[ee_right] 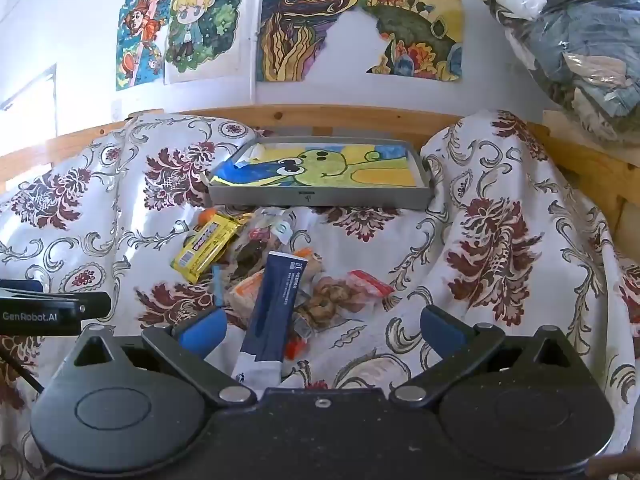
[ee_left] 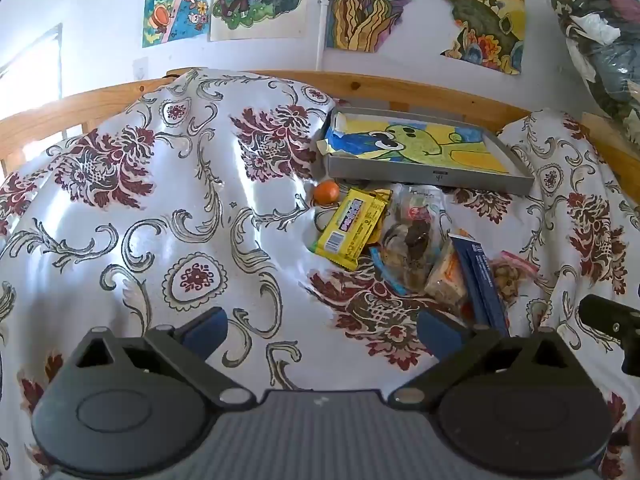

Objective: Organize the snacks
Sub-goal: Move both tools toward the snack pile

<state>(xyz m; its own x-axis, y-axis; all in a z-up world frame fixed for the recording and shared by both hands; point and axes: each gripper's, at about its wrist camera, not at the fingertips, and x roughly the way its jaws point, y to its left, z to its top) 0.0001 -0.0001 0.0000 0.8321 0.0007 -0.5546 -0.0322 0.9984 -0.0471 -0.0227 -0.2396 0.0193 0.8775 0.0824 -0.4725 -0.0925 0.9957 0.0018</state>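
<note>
Right wrist view: the snacks [ee_right: 272, 276] are heaped on the bedspread [ee_right: 480, 248], at 6 o'clock from the tray [ee_right: 320, 200], where none has been placed. Nothing is sorted yet. Both the right gripper [ee_right: 322, 330] and the left gripper [ee_left: 322, 330] are spread, empty.

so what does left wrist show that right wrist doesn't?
Only the left wrist view: the whole orange fruit beside the yellow bar, and the right claw's edge at the frame's right side. Only the right wrist view: the navy pack's full length down to its white end, and the GenRobot.AI label on the left claw's side. Both share: grey tray with a frog drawing, yellow bar, snack pile, floral cover, and open claws, left claw, right claw.
</note>
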